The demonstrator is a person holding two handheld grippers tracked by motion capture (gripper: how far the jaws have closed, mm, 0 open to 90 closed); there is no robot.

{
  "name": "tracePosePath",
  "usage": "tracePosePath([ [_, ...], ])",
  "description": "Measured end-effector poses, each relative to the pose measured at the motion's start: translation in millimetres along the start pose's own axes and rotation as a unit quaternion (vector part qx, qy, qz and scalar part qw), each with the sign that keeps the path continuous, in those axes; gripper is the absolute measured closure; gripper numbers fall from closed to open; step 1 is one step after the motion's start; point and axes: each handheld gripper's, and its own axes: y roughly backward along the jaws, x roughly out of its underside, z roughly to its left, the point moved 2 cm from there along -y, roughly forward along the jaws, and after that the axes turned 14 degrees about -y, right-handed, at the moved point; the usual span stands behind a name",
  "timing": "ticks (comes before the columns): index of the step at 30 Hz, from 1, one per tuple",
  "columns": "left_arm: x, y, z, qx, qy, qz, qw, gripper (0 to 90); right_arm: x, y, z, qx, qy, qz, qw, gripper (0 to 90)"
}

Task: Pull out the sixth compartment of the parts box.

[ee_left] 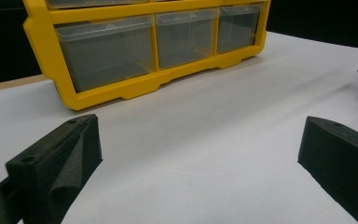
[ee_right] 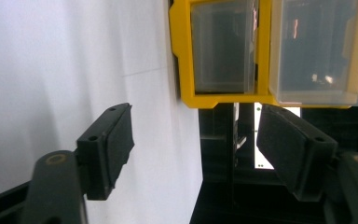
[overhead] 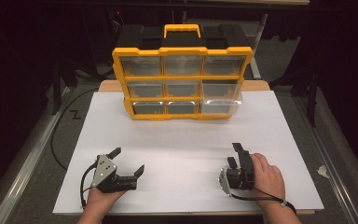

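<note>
A yellow organiser (overhead: 182, 75) with clear plastic drawers and a yellow carry handle stands upright at the far middle of the white tabletop (overhead: 182, 140). Its lower right drawer (overhead: 220, 105) sticks out a little towards me. My left gripper (overhead: 127, 161) lies near the front left, jaws spread wide and open, with nothing between them. In the left gripper view the gripper (ee_left: 198, 140) faces the organiser's (ee_left: 121, 91) bottom row. My right gripper (overhead: 235, 155), at the front right, is rolled on its side and open. In the right gripper view it (ee_right: 196, 126) holds nothing, with the organiser's corner (ee_right: 182, 56) ahead.
A black case (overhead: 140, 35) sits behind the organiser. The white top ends close to my hands at the front edge (overhead: 182, 212). Grey floor and metal rails (overhead: 23, 158) flank the table, and a black cable (overhead: 58, 135) loops on the left.
</note>
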Motion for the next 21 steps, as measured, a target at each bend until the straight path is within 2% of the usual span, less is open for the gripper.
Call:
tracePosePath([
  [2,0.0,0.0,0.2,0.0,0.0,0.0,1.0,0.1,1.7,0.5,1.5,-0.003,-0.01,0.012,0.9999,23.4],
  [7,-0.1,0.2,0.2,0.0,0.0,-0.001,1.0,0.2,3.0,-0.9,-0.5,0.0,-0.004,0.011,0.9999,15.6],
  [11,0.0,0.1,0.2,0.0,0.0,-0.001,1.0,0.2,3.5,-1.5,-2.8,0.01,0.0,0.009,0.9999,1.1],
  [15,-0.2,0.2,0.2,-0.001,0.0,-0.002,1.0,0.2,3.6,-0.5,-4.4,0.019,-0.002,0.002,0.9998,0.9],
  [18,-0.2,0.4,0.4,-0.001,0.0,-0.001,1.0,0.2,4.3,0.4,-4.7,0.019,-0.013,0.004,0.9997,0.9],
  [21,-0.2,0.5,0.7,-0.001,0.0,-0.001,1.0,0.1,4.8,-0.4,-6.5,0.022,-0.01,0.0,0.9997,0.9],
])
